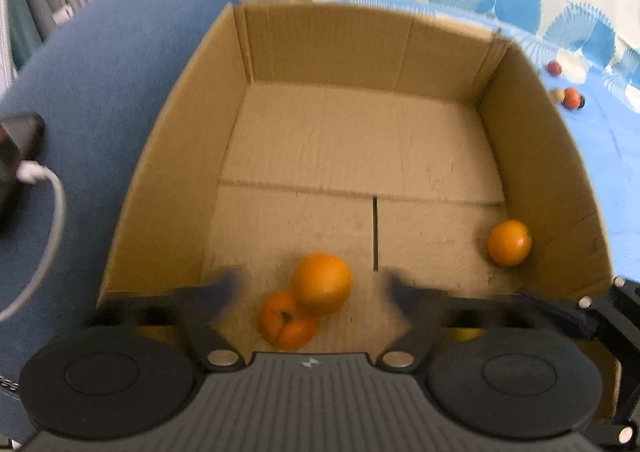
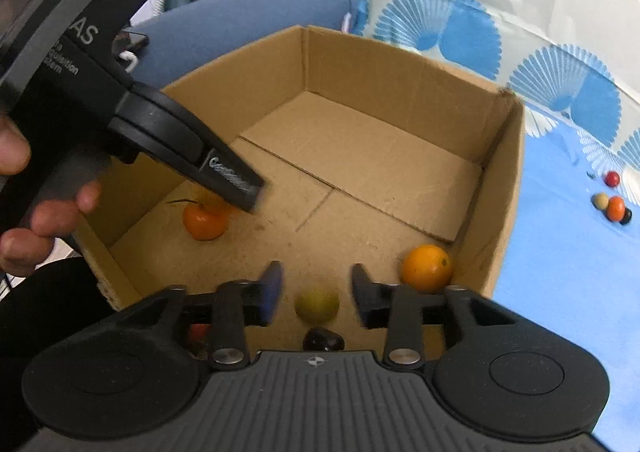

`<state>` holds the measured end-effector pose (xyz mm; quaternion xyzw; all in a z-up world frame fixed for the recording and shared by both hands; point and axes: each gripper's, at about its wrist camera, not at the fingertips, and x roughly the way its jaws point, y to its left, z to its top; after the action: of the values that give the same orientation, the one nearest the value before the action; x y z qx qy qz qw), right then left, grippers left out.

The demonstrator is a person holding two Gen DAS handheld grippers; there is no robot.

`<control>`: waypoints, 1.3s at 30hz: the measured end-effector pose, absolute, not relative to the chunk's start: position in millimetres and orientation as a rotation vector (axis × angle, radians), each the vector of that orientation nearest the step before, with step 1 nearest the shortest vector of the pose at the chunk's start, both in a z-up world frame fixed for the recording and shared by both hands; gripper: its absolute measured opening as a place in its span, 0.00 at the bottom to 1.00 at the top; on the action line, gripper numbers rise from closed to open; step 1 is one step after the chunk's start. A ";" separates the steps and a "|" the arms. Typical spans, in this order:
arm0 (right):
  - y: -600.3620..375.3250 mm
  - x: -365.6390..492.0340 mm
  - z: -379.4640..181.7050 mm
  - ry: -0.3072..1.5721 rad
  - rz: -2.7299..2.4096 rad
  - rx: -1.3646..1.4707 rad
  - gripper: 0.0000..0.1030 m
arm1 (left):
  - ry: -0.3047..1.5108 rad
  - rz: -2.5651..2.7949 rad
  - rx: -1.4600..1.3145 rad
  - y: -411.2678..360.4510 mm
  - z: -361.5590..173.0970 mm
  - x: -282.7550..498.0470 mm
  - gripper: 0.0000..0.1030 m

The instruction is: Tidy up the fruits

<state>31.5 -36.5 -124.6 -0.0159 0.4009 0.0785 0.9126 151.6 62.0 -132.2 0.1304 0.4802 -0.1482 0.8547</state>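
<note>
An open cardboard box (image 1: 168, 179) (image 2: 500, 187) holds fruit. In the left wrist view, an orange (image 1: 322, 284) sits over a tangerine (image 1: 286, 320) between the spread fingers of my left gripper (image 1: 314, 288), which is open. Another orange (image 1: 509, 243) (image 2: 427, 268) lies in the box's right corner. In the right wrist view, my right gripper (image 2: 316, 292) is open above a yellow-green fruit (image 2: 317, 304) and a dark fruit (image 2: 323, 340). The left gripper's fingers (image 2: 228, 171) hang over the tangerine (image 2: 205, 221).
The box stands on a blue fan-patterned cloth (image 2: 560, 272). Several small fruits (image 2: 612, 203) (image 1: 568, 95) lie on the cloth to the right. A blue cushion (image 1: 100, 71) with a cable (image 1: 52, 211) lies left of the box.
</note>
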 end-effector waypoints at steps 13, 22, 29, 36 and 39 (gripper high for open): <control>-39.9 -44.7 -72.6 0.828 0.074 0.082 0.96 | 0.912 -0.311 0.307 86.5 -77.5 77.4 1.00; -23.4 -123.9 -31.1 0.755 0.010 0.075 0.99 | 0.897 -0.271 0.249 122.2 -44.6 -3.6 1.00; -20.8 -167.7 9.8 0.586 -0.055 0.072 0.99 | 0.802 -0.302 0.226 133.8 -11.0 -51.9 1.00; -17.7 -211.4 44.1 0.418 -0.037 0.067 0.99 | 0.722 -0.295 0.181 137.6 21.9 -82.6 1.00; -19.0 -221.5 50.6 0.395 -0.032 0.102 0.99 | 0.687 -0.292 0.189 140.1 33.7 -92.4 1.00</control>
<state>-221.5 -19.0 50.6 0.0505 0.1961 -0.0158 0.9791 -92.4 140.1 33.7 0.0922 0.3352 -0.1426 0.9267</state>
